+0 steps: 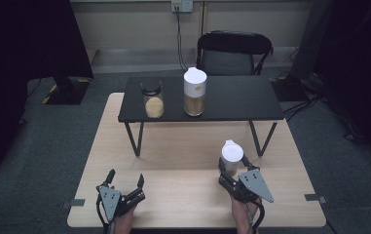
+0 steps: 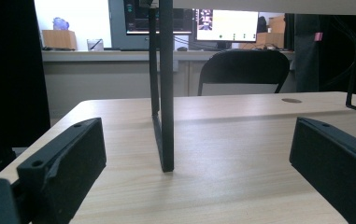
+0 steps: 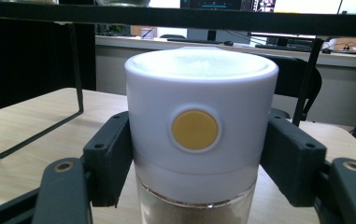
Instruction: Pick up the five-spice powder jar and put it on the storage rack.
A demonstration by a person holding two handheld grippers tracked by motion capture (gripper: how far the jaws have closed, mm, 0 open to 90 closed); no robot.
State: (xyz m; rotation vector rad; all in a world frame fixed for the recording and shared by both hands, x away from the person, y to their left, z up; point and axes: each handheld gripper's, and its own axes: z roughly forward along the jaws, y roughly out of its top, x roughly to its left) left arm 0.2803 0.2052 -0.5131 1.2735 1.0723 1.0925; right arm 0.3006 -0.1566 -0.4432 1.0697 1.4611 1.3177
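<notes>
Right gripper [image 3: 196, 154] clenched on white-lidded jar [image 3: 199, 116], near right of table [image 1: 173, 156]; left gripper [image 1: 124, 183] released, near left.

You face a pale wall [image 1: 139, 24] with a socket [image 1: 181, 5] above grey carpet [image 1: 42, 146]. A black folding chair [image 1: 234, 51] stands behind the light wooden table [image 1: 183, 195]. Dark shapes flank both sides.

The jar [image 3: 199, 135] in the right gripper [image 3: 199, 158] has a smooth, matt white plastic lid with a glossy yellow button [image 3: 195, 129], over clear glass or plastic holding a grainy brown powder. The gripper's jaws look like matt black plastic with a faintly rough face. The table [image 2: 231, 154] is pale wood-grain laminate with a dull sheen, and the raised shelf [image 1: 231, 97] is matt black on thin metal legs.
</notes>
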